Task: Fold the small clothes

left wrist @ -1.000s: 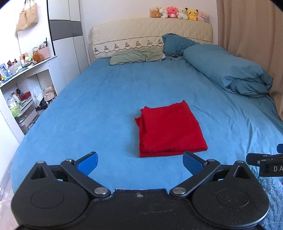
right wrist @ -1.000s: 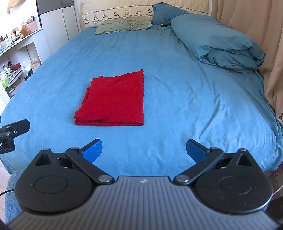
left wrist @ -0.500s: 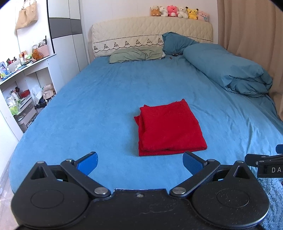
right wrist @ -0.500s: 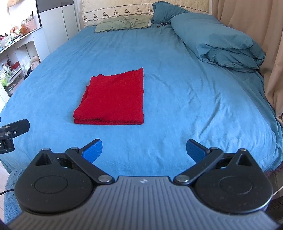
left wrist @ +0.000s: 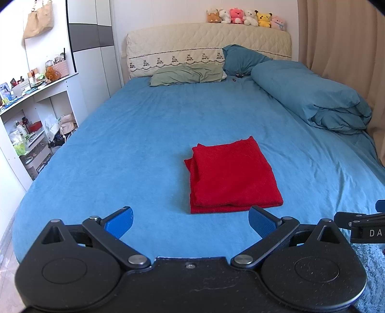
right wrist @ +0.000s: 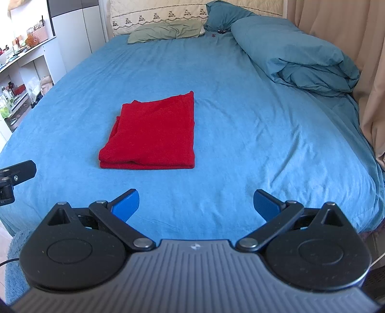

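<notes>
A red garment (left wrist: 231, 175) lies folded into a flat rectangle on the blue bed (left wrist: 134, 144); it also shows in the right wrist view (right wrist: 154, 137). My left gripper (left wrist: 190, 221) is open and empty, held back near the bed's front edge, just short of the garment. My right gripper (right wrist: 196, 204) is open and empty, also near the front edge, to the right of the garment. Neither touches the cloth.
A folded blue duvet (left wrist: 312, 96) lies along the right side. Pillows (left wrist: 187, 74) sit at the headboard with plush toys (left wrist: 245, 16) on top. White shelves (left wrist: 28, 120) stand left, a beige curtain (left wrist: 341, 48) right.
Both grippers have drawn back slightly from the garment and stay open. The folded garment has not moved.
</notes>
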`<state>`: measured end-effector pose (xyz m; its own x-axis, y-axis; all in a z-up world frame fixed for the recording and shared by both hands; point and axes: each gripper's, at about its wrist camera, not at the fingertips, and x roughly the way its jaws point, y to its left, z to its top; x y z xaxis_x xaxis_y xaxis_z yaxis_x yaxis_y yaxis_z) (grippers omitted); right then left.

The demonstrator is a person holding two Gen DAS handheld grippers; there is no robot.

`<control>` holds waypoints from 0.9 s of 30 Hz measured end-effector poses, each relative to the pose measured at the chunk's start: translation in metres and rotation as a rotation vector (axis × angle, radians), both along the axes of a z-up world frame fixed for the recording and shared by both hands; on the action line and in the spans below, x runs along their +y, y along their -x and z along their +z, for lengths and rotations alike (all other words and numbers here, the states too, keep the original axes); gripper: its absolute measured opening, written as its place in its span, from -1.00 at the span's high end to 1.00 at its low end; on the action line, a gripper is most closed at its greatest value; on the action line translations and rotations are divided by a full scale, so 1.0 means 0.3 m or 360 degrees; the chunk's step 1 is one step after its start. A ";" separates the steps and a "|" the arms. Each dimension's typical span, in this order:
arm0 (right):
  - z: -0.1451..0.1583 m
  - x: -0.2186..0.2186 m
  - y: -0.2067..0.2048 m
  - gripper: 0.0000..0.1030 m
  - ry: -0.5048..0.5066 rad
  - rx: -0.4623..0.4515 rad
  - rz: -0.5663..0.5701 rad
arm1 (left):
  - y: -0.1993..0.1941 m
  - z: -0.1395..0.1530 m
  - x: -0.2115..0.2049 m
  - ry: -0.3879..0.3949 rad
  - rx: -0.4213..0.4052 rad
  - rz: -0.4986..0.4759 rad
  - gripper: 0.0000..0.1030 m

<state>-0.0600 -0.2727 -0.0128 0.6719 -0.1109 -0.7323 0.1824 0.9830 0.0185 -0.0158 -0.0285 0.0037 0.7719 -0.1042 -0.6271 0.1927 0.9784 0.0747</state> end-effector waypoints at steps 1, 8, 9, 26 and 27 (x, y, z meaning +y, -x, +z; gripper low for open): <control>-0.001 0.001 0.000 -1.00 0.0002 0.0001 -0.0001 | 0.000 0.000 0.000 -0.0001 0.0001 0.0001 -1.00; -0.004 0.006 -0.001 -1.00 -0.0003 0.0005 -0.0004 | -0.002 0.005 0.001 0.0003 -0.0005 0.0000 -1.00; -0.005 0.006 -0.001 -1.00 -0.0003 0.0006 -0.0004 | -0.002 0.004 0.001 0.0006 -0.0003 0.0000 -1.00; -0.006 0.007 -0.001 -1.00 -0.0006 0.0016 -0.0010 | -0.010 0.002 0.016 0.0050 0.0011 -0.0008 -1.00; -0.006 0.007 -0.001 -1.00 -0.0005 0.0017 -0.0011 | -0.010 0.002 0.017 0.0051 0.0010 -0.0009 -1.00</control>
<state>-0.0598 -0.2705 -0.0145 0.6634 -0.1129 -0.7397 0.1893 0.9817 0.0199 -0.0128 -0.0234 0.0045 0.7672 -0.1289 -0.6283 0.1989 0.9791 0.0419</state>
